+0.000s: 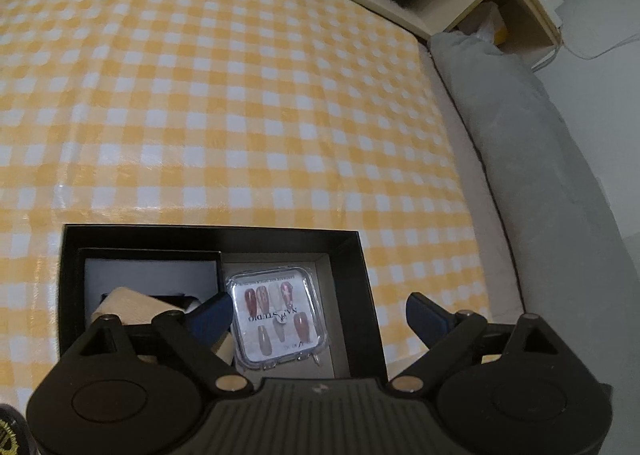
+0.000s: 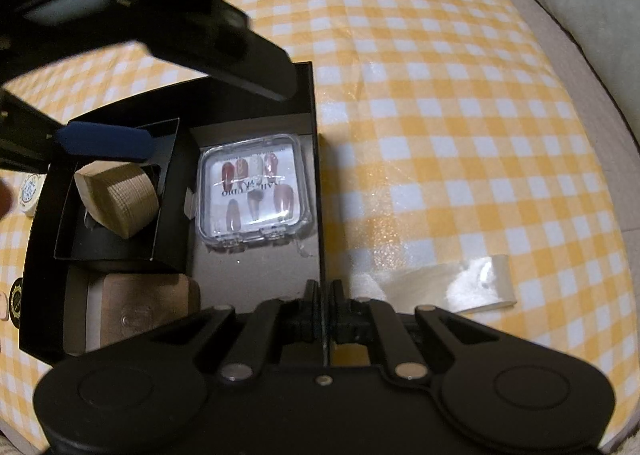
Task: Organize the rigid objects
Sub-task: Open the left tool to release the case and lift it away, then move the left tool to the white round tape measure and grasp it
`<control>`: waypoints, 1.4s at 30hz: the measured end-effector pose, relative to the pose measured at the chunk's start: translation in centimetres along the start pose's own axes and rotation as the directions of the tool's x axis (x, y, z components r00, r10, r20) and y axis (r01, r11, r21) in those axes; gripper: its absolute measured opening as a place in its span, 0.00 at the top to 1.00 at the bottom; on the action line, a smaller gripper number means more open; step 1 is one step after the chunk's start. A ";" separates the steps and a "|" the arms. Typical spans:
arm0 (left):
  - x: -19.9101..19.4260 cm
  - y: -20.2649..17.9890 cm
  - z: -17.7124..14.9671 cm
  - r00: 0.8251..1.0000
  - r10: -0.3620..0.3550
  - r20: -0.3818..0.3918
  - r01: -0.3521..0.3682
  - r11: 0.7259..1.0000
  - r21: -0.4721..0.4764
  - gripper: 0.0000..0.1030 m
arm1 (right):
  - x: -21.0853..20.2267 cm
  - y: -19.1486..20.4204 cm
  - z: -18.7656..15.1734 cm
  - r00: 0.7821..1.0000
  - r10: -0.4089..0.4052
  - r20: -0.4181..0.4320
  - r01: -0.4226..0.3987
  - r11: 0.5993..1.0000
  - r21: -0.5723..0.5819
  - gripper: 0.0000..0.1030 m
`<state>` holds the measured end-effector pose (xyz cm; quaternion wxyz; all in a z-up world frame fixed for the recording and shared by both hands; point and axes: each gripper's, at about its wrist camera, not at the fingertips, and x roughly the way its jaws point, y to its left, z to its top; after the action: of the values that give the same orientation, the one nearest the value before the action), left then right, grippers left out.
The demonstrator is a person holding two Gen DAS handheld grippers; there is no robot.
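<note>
Clamped on the near wall of the black box, my right hand-held gripper steadies it on the checked desk, while my left hand-held gripper hangs over the box with jaws spread wide and nothing between them. By my reading the sorting is well along: the clear nail case lies flat in the right compartment, just ahead at twelve o'clock of the left gripper, the tan block sits in the small inner tray at ten (a few round tins outside the box look left to do).
</note>
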<state>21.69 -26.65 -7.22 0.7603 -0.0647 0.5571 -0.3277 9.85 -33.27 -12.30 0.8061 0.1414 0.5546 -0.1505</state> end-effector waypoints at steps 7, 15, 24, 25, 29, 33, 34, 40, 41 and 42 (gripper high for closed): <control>-2.6 0.3 -0.9 1.000 0.007 -0.011 -0.006 0.999 0.051 0.09 | 0.1 -0.2 0.0 1.000 0.007 -0.001 -0.007 1.000 0.009 0.94; -6.1 1.4 -2.8 0.999 0.035 0.006 -0.036 0.989 0.144 0.09 | -0.1 -0.1 -0.1 1.000 0.006 0.006 -0.006 1.000 0.008 0.94; -10.7 3.0 -4.8 0.995 0.068 0.073 -0.082 0.975 0.207 0.09 | -0.2 -0.1 -0.1 1.000 0.003 0.007 -0.003 1.000 0.008 0.94; -11.1 3.3 -5.0 0.994 0.070 0.081 -0.085 0.974 0.209 0.08 | -0.3 -0.1 -0.1 1.000 0.002 0.008 -0.002 1.000 0.008 0.94; -13.3 4.9 -5.7 0.988 0.088 0.127 -0.115 0.967 0.227 0.04 | -0.6 -0.1 -0.2 1.000 0.000 0.013 0.000 1.000 0.010 0.94; -15.3 7.1 -6.4 0.975 0.142 0.173 -0.182 0.953 0.243 0.01 | -0.6 -0.1 -0.2 1.000 0.000 0.013 0.000 1.000 0.009 0.94; -15.7 7.6 -6.4 0.970 0.160 0.185 -0.203 0.948 0.245 0.00 | -0.6 -0.1 -0.2 1.000 0.000 0.013 0.000 1.000 0.010 0.94; -17.4 11.2 -6.7 0.921 0.270 0.280 -0.343 0.904 0.256 0.00 | -0.7 -0.1 -0.3 1.000 -0.003 0.013 0.003 1.000 0.005 0.94; -17.6 11.8 -6.8 0.912 0.283 0.295 -0.359 0.900 0.246 0.00 | -0.8 -0.2 -0.3 1.000 -0.003 0.012 0.003 1.000 0.005 0.94; -17.7 12.5 -6.8 0.901 0.304 0.311 -0.381 0.896 0.229 0.00 | -0.7 -0.1 -0.3 1.000 -0.002 0.013 0.002 1.000 0.007 0.94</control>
<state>18.08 -5.04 -1.28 0.8756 0.1014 0.3993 -0.2523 9.28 -33.19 -11.75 0.8088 0.1427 0.5492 -0.1544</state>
